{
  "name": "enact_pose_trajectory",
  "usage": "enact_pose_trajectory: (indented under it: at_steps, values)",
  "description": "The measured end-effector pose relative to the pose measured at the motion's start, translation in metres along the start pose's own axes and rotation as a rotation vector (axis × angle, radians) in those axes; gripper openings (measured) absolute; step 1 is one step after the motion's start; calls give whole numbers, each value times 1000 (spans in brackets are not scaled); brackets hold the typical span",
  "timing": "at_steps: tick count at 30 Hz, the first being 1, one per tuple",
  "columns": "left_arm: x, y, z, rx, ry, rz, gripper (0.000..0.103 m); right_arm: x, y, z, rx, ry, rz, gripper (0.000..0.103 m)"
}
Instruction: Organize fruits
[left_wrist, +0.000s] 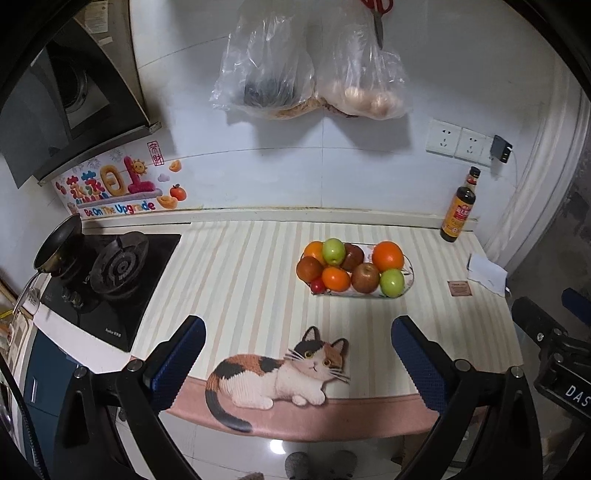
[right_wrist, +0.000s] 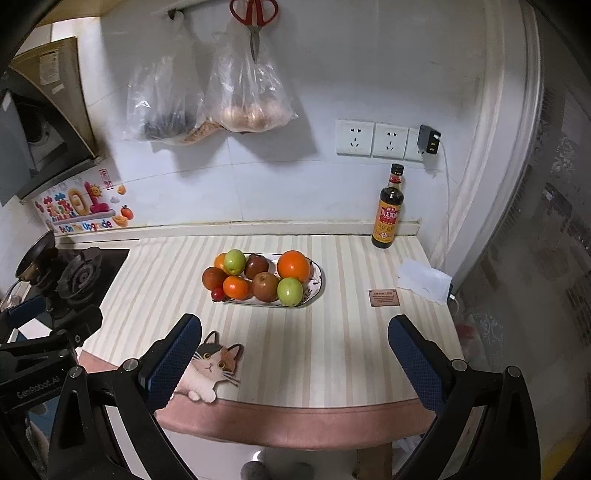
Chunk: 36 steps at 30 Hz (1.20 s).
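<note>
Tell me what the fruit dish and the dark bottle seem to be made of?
The fruit dish looks like glazed ceramic: a white, glossy rim with a painted dark pattern. The dark bottle looks like glass, smooth and shiny with a paper label, though plastic cannot be ruled out.

a kitchen counter (right_wrist: 332, 350) under a cream striped mat (right_wrist: 295, 332) with a pink front edge and a calico cat picture (left_wrist: 280, 369). on the mat: an oval fruit plate (right_wrist: 317, 286) near the middle, a dark sauce bottle (right_wrist: 388, 210) upright at the back right corner, crumpled white paper (right_wrist: 424, 280) at the right edge, a small brown card (right_wrist: 384, 297) beside it. a black gas stove (left_wrist: 110, 277) sits at the left.
</note>
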<state>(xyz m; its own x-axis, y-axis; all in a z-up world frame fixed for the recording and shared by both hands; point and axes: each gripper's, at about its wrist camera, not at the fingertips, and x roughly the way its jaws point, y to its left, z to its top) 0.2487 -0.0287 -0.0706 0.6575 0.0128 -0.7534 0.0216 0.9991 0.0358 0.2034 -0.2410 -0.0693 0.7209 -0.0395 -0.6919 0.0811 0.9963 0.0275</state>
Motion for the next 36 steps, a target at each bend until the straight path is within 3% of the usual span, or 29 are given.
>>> enact_pose_trajectory:
  at_steps: [13,36]
  values:
    - [39,-11,15,9,77,-12,103,56,-4,15,6,80,-12,103]
    - [52,-12,20,-10,107,-14,103,70,-10,23,-5,112,-9,103]
